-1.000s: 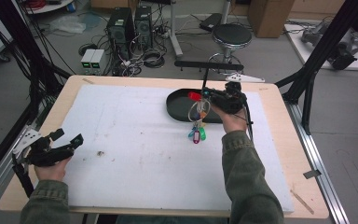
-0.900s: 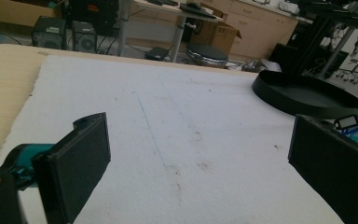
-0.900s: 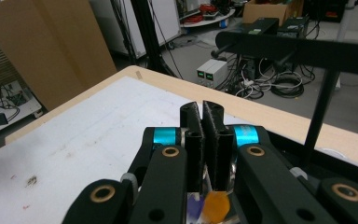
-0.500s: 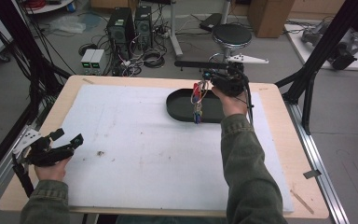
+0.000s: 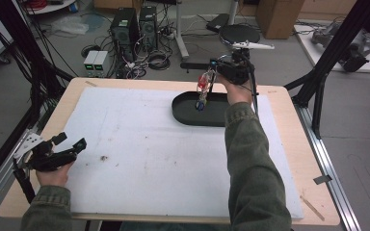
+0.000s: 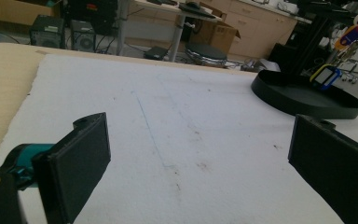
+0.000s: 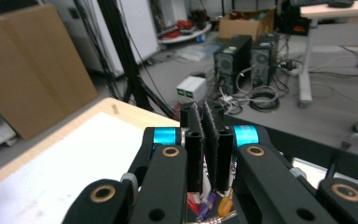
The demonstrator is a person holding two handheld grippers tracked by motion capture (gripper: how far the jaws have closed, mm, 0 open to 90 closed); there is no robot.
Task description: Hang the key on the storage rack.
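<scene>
A bunch of coloured tags [image 5: 202, 91], red, yellow and blue, hangs from my right gripper [image 5: 212, 73] above the black oval tray [image 5: 188, 115] at the table's far middle. In the right gripper view the jaws of the right gripper [image 7: 208, 140] are shut on a thin black strap, and the coloured tags [image 7: 212, 204] dangle below. My left gripper [image 5: 70, 142] rests low near the front left of the white mat, open and holding nothing. Seen from the left gripper [image 6: 198, 172], a blue-framed tag [image 6: 325, 77] hangs just over the tray [image 6: 307, 103].
A white foam mat [image 5: 139, 144] covers most of the wooden table [image 5: 298, 144]. A small dark speck [image 5: 103, 157] lies on the mat near the left hand. Beyond the far edge are computer towers [image 5: 135, 24], cables and a stool [image 5: 240, 33].
The right gripper has carried the tag bunch away from the person and higher, from the tray's near edge to above its far side. The left gripper has stayed put.
</scene>
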